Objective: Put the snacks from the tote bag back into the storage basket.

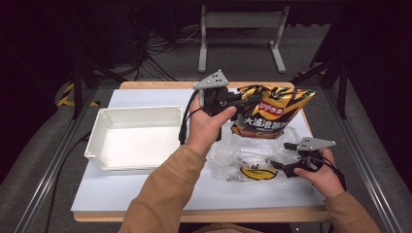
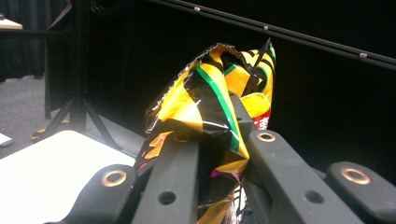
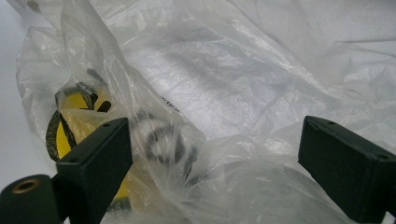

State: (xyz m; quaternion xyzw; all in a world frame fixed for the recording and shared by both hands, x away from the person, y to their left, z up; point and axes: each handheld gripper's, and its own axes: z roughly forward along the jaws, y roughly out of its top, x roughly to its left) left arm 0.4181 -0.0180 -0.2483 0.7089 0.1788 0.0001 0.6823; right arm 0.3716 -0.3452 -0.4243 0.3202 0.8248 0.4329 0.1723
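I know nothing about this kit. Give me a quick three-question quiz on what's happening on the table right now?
1. True or false: the left gripper is shut on the chip bag.
2. Which thing do the right gripper's open jaws face? A) white tray B) clear plastic bag C) table edge
3. Fill in: the white tray lies to the ___ of the chip bag in the high view.

Key: 1 true; 2 B, the clear plastic bag; 3 left.
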